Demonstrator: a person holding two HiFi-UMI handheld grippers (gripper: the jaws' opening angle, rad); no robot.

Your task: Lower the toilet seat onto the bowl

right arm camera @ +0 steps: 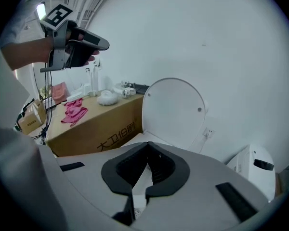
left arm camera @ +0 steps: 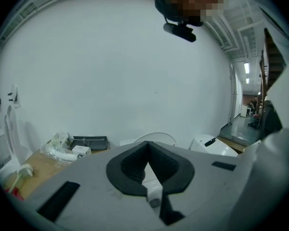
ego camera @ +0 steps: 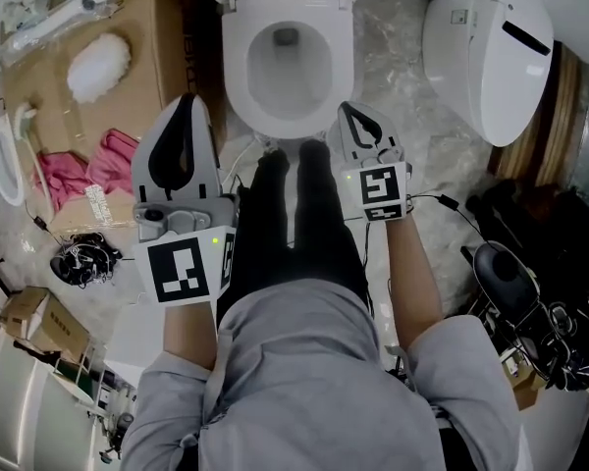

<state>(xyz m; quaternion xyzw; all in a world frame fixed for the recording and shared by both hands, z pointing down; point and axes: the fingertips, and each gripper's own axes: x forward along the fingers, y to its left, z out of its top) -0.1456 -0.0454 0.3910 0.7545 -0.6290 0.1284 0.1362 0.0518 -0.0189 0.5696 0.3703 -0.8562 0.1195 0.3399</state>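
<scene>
Left tongs [ego camera: 188, 101] and right tongs [ego camera: 347, 109] are both closed on nothing and held back over the person's legs [ego camera: 294, 214]. That is probably because the toilet seat [ego camera: 238, 67] already seems to rest on the bowl [ego camera: 287, 62], with the lid [right arm camera: 176, 109] upright.

The toilet seat [ego camera: 237, 59] is a white oval ring with a wide central opening. In the head view it lies flat and level on top of the bowl [ego camera: 278, 84], following the rim all round, with its hinge end at the rear. The bowl is white, with a smooth inner wall sloping down to a dark drain opening near the back. The seat's front edge points toward the person. The solid white lid [right arm camera: 176, 110] stands upright behind the seat.
</scene>
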